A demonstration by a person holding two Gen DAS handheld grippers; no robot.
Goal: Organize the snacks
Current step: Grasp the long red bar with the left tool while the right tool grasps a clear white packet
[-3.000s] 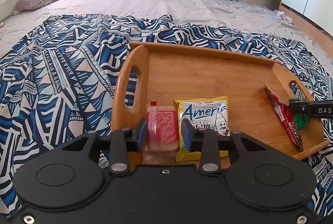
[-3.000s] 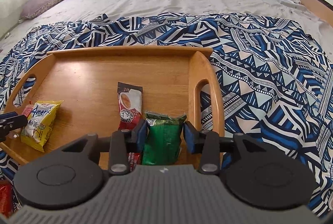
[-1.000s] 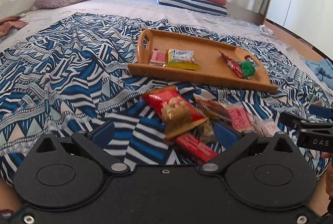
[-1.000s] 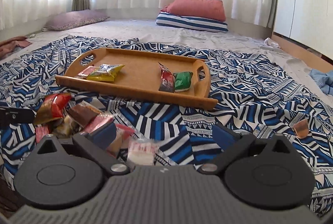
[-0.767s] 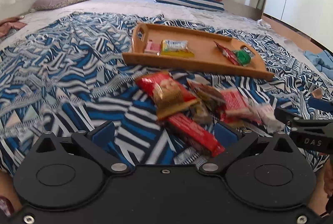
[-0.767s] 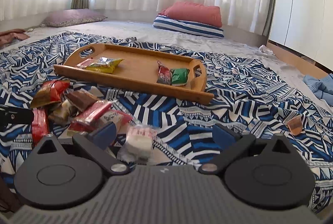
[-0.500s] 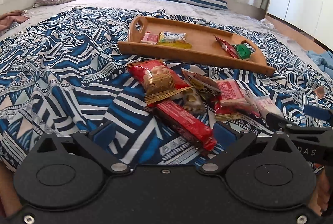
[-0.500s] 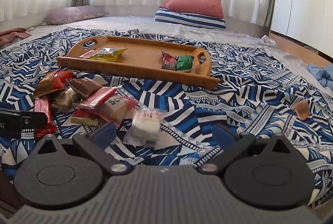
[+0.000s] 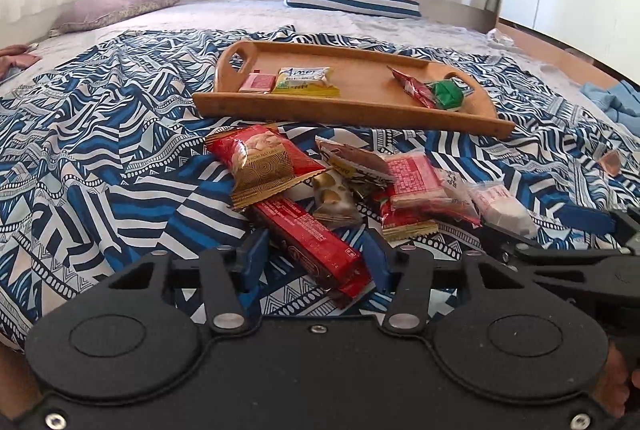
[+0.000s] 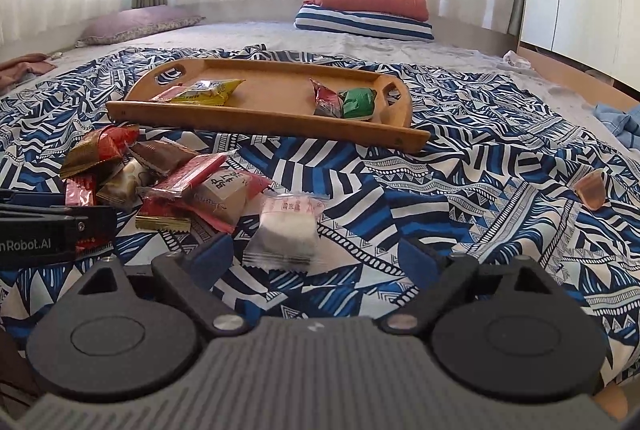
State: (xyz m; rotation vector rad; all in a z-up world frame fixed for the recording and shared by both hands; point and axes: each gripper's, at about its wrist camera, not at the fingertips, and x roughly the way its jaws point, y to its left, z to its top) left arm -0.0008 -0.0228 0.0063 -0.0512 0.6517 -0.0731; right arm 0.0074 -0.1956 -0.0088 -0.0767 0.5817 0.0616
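Note:
A wooden tray (image 9: 360, 110) (image 10: 248, 118) lies on the patterned blanket with a pink pack, a yellow pack (image 9: 306, 81), a red sachet and a green pack (image 9: 448, 94) in it. A pile of loose snacks lies in front of the tray. My left gripper (image 9: 316, 258) is half closed around the near end of a long red bar (image 9: 308, 234), its pads close beside the bar. My right gripper (image 10: 316, 254) is wide open just behind a clear white-filled packet (image 10: 288, 226); it also shows in the left wrist view (image 9: 500, 206).
A red peanut pack (image 9: 260, 158), a brown pack and pink wafer packs (image 10: 200, 178) sit in the pile. A small jelly cup (image 10: 590, 192) lies alone on the blanket at right. Pillows lie at the back of the bed; blue cloth lies at far right.
Both grippers pulled back from the tray to the snack pile and came low. The left jaws narrowed around the long red bar; the right stayed wide open near the white packet.

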